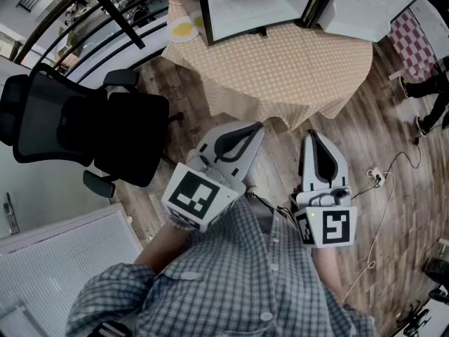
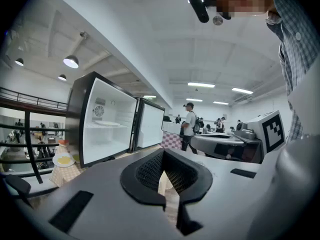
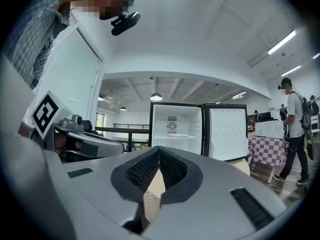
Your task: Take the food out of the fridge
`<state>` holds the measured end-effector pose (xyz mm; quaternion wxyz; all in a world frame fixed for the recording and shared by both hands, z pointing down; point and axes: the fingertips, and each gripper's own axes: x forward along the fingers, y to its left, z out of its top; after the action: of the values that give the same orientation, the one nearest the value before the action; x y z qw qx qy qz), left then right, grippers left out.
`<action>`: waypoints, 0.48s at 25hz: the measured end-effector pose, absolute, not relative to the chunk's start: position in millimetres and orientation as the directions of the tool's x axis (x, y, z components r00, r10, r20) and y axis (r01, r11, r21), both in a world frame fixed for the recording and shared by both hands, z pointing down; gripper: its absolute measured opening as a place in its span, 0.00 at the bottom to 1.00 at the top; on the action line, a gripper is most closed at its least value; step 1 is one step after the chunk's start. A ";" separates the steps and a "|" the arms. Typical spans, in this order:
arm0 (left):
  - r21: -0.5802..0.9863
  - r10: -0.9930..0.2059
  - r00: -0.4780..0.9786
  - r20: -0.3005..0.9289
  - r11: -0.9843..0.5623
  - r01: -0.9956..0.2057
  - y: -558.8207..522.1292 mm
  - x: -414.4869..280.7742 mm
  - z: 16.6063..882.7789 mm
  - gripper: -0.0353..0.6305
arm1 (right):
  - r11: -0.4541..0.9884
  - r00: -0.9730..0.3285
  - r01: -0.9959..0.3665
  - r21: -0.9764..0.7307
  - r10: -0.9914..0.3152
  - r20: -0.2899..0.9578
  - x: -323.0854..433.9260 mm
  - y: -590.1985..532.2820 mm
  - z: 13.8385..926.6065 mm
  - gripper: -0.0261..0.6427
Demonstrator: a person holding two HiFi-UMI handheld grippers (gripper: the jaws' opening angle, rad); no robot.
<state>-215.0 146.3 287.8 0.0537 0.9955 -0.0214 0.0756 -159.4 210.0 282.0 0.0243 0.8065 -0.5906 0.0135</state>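
Note:
A small fridge (image 1: 256, 2) stands on a table with a beige checked cloth (image 1: 280, 69), its door (image 1: 365, 5) swung open to the right. In the right gripper view the fridge (image 3: 176, 129) shows a white plate (image 3: 176, 135) on its shelf; what lies on it I cannot tell. Another plate with yellow food (image 1: 184, 28) sits on the table's left corner. My left gripper (image 1: 254, 130) and right gripper (image 1: 311, 137) are side by side short of the table, both shut and holding nothing. Their jaws (image 2: 163, 156) (image 3: 159, 156) meet at the tips.
A black office chair (image 1: 77, 125) stands left of me and a white cabinet (image 1: 56, 258) at lower left. A cable (image 1: 382, 181) trails over the wood floor at the right. A person (image 3: 295, 129) stands by a red checked table (image 3: 265, 151). A railing (image 1: 105, 20) runs behind the table.

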 end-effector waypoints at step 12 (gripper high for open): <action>0.097 -0.055 0.985 0.166 -0.993 -0.072 151.8 -209.2 296.8 0.06 | -0.280 0.281 -0.960 0.026 -0.958 0.049 -152.2 212.8 284.0 0.05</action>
<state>-209.2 151.8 296.8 0.0516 0.9948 -0.0319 0.0816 -152.2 212.8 284.0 0.0250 0.8000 -0.5993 0.0118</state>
